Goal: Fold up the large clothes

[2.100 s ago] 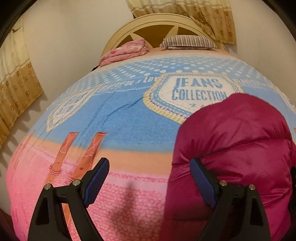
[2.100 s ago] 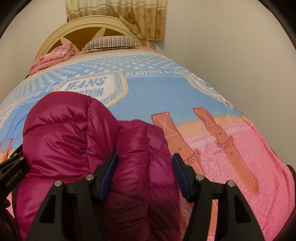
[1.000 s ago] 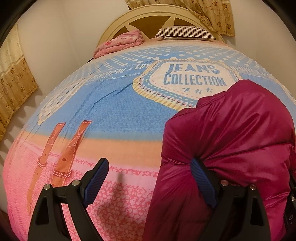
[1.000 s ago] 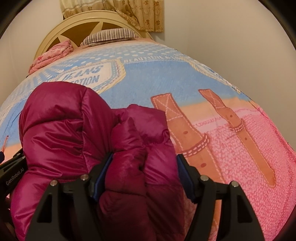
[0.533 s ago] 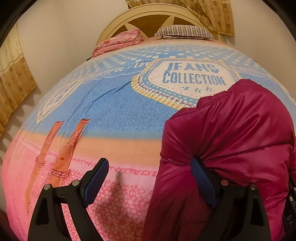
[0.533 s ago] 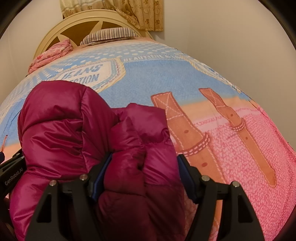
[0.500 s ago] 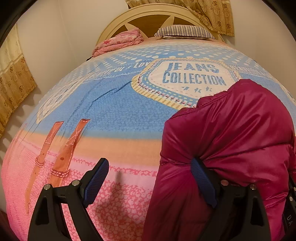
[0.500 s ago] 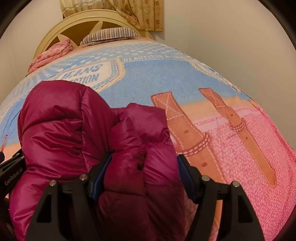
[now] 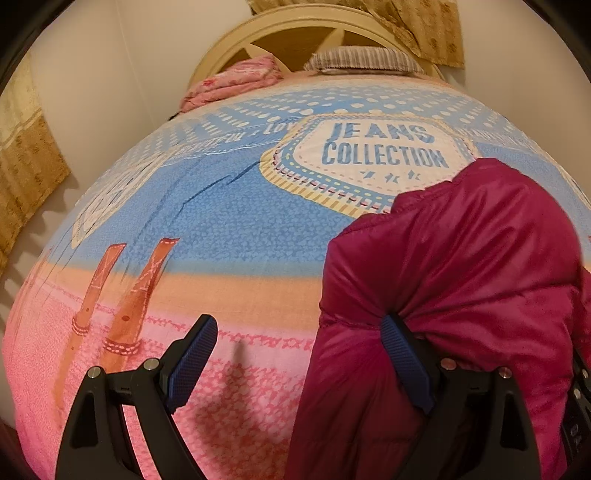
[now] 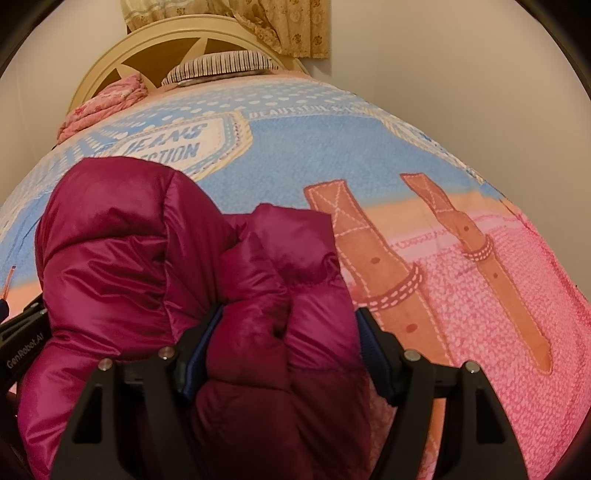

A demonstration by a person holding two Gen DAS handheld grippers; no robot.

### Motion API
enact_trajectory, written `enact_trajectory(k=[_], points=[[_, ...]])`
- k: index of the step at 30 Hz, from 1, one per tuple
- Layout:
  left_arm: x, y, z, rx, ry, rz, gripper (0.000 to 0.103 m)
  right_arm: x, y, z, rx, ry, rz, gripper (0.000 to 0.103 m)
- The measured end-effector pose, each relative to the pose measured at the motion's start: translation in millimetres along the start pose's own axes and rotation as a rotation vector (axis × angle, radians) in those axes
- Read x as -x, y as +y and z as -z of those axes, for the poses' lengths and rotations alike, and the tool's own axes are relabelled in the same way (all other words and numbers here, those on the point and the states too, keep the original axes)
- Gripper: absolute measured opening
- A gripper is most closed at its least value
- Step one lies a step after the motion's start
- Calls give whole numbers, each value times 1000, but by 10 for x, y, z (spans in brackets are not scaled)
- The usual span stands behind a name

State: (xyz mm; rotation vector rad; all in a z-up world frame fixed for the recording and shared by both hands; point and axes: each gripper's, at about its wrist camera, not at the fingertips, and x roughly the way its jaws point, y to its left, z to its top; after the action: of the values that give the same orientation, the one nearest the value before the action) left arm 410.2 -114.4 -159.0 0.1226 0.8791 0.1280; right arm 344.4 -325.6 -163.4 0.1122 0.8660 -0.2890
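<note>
Magenta quilted jacket (image 10: 155,266), shiny and puffy, sits bunched in one mound on the near half of the bed (image 9: 229,221), over the pink and orange bands of the printed cover. Right gripper (image 10: 288,350) pinches a thick bundle of its fabric between both pads. Left gripper (image 9: 295,365) is spread wide; its right finger (image 9: 402,358) presses into the jacket's left edge, the other hangs over bare cover. Open cover stretches left and right of the jacket and up to the headboard (image 9: 295,29), where one striped pillow (image 9: 362,61) and one folded pink blanket (image 9: 229,81) lie.
</note>
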Motion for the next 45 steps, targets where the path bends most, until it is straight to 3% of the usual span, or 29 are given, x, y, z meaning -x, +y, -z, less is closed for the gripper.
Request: enact_trajectory(k=[5,12,24,30,37,41,43,45], points=[[401,213,141,23,-28,136,91,383,-51,27,6,-26,-48,73],[329,235,416,28,-5,193,91,384,-156,323,-33,-41,-82,77],[255,102,467,-12,-16,180,91,231,-217,349,-82,-22,-156,78],[217,85,452,-16,-2,194,91,243,-155,347,-50,-30,-166,64],[220,62,443,-21,0,216,91,188,-200,336,-75,-12,-220,62],[239,27,434,-40,-11,232,84,181,-218,335,-79,-13,-243,60],[268,-5,439,-60,-21,246,76,176,-223,336,-82,-12,-251,59],[304,-54,443,-86,-33,255,62,175,-231,337,-86,-12,-265,56]])
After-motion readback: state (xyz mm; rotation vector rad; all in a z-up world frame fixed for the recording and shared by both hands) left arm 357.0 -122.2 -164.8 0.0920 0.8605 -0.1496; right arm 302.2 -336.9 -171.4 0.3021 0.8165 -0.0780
